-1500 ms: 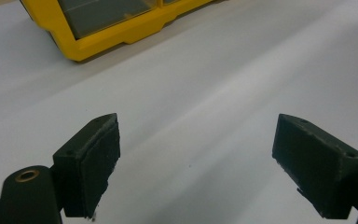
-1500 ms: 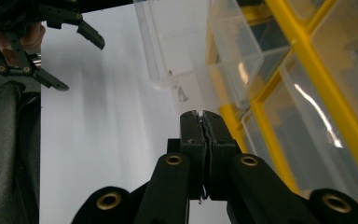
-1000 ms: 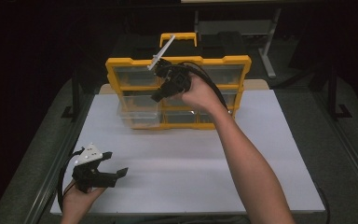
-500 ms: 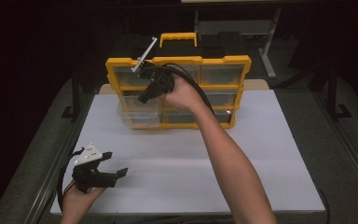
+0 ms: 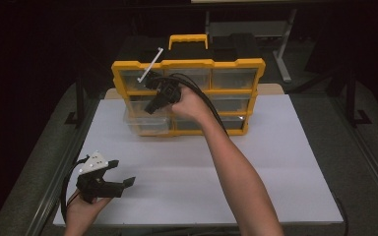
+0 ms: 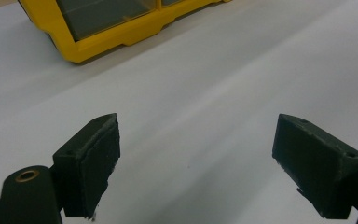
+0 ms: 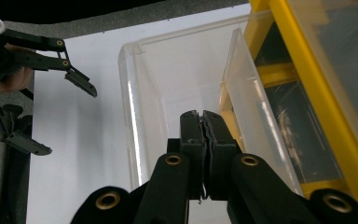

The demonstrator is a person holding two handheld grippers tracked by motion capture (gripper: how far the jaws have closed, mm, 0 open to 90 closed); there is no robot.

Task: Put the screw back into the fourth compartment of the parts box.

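Right gripper [image 5: 150, 109] shifted from the organizer's [image 5: 236, 64] upper middle drawers toward its left column and sank lower. Its shut fingers [image 7: 204, 122] now point down over the pulled-out clear drawer [image 5: 145, 125]. Forearm [image 5: 236, 172] swung left with it.

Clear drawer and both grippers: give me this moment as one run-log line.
right gripper: shut, over pulled-out clear drawer | left gripper: open, above white sheet | yellow organizer: upright

Open hand-held gripper [image 6: 196, 154] over white table [image 6: 205, 93], yellow organiser [image 6: 107, 23] beyond
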